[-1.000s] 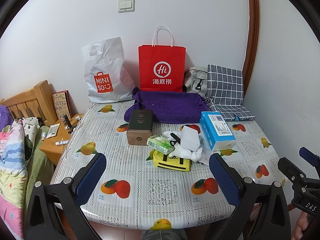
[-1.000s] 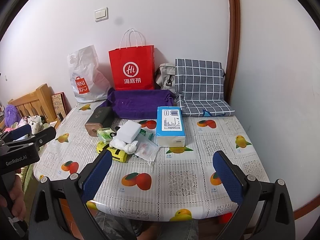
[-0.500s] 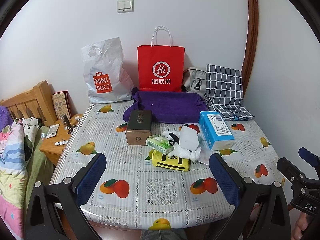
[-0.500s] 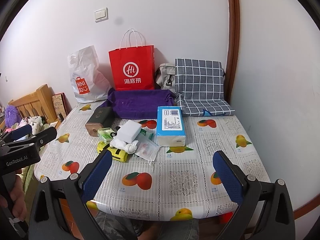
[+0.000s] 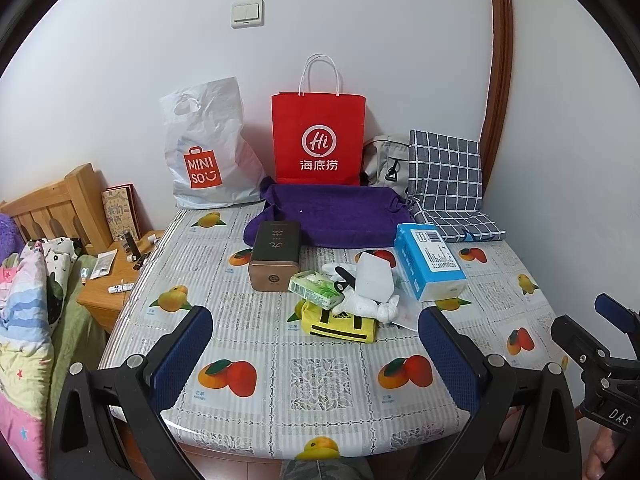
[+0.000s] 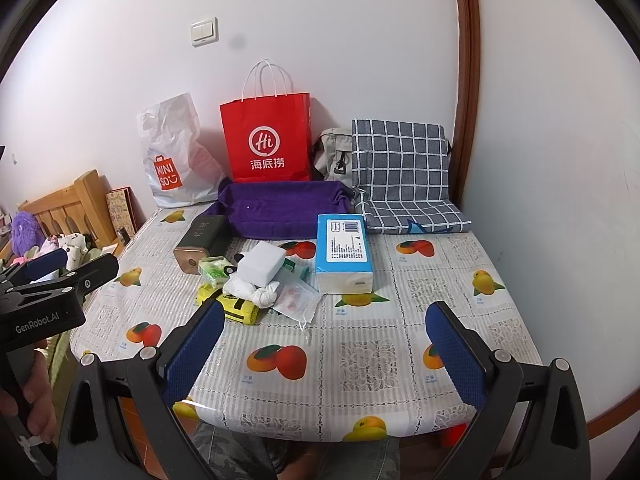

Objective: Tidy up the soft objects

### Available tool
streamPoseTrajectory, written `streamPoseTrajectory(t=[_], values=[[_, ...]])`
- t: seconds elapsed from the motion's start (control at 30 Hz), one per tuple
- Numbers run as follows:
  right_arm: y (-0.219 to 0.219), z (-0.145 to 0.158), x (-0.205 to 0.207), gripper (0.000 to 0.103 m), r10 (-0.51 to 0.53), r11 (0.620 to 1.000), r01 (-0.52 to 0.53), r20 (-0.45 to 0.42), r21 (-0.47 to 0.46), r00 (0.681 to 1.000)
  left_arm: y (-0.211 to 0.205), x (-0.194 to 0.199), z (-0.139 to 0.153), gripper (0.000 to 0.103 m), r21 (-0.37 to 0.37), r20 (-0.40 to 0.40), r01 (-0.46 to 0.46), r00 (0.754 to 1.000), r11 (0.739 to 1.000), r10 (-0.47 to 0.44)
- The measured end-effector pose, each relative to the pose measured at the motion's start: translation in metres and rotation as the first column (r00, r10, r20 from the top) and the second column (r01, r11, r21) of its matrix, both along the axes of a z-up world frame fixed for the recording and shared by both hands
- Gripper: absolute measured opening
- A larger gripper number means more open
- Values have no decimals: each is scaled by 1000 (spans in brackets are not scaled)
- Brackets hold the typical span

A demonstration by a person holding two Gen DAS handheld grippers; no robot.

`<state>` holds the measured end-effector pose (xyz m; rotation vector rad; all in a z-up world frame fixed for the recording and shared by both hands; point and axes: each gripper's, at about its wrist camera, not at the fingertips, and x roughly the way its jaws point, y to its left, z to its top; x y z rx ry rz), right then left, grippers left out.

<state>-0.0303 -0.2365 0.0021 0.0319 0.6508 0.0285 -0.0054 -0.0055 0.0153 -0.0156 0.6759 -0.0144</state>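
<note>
A heap of soft things lies mid-table: a white sponge block (image 5: pixel 374 283) (image 6: pixel 262 266), white socks (image 5: pixel 370 306) (image 6: pixel 252 290), a yellow cloth (image 5: pixel 340 324) (image 6: pixel 236 308), a green tissue pack (image 5: pixel 314 288) (image 6: pixel 214 270) and a bagged mask (image 6: pixel 298 298). A blue tissue pack (image 5: pixel 430 266) (image 6: pixel 343 252) lies to their right. A purple fabric bin (image 5: pixel 332 216) (image 6: pixel 280 210) stands behind. My left gripper (image 5: pixel 316 344) and right gripper (image 6: pixel 322 344) are open and empty, near the table's front edge.
A brown tin box (image 5: pixel 276 256) lies left of the heap. A white Miniso bag (image 5: pixel 204 148), a red paper bag (image 5: pixel 318 140), a grey backpack (image 5: pixel 386 162) and a checked cushion (image 5: pixel 448 176) stand along the wall. A bed and wooden nightstand (image 5: pixel 108 276) are on the left.
Both grippers have barely moved; the left view has shifted very slightly. Nothing on the table has moved.
</note>
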Motion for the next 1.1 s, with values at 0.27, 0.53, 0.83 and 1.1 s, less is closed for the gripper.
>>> streamPoseTrajectory(t=[0.27, 0.53, 0.83, 1.1], values=[[-3, 2, -4, 100, 2, 1000, -2, 23, 5, 1000, -7, 3, 1, 103, -6, 13, 12, 1000, 1000, -12], [-19, -28, 18, 100, -6, 998, 7, -17, 58, 1000, 5, 29, -36, 103, -7, -56, 8, 998, 1000, -8], [-30, -84, 56, 100, 1, 993, 13, -117, 116, 993, 15, 69, -93, 103, -6, -162, 7, 987, 1000, -8], [-13, -107, 101, 94, 69, 986, -42, -166, 160, 984, 37, 98, -128, 103, -33, -237, -44, 971, 998, 35]])
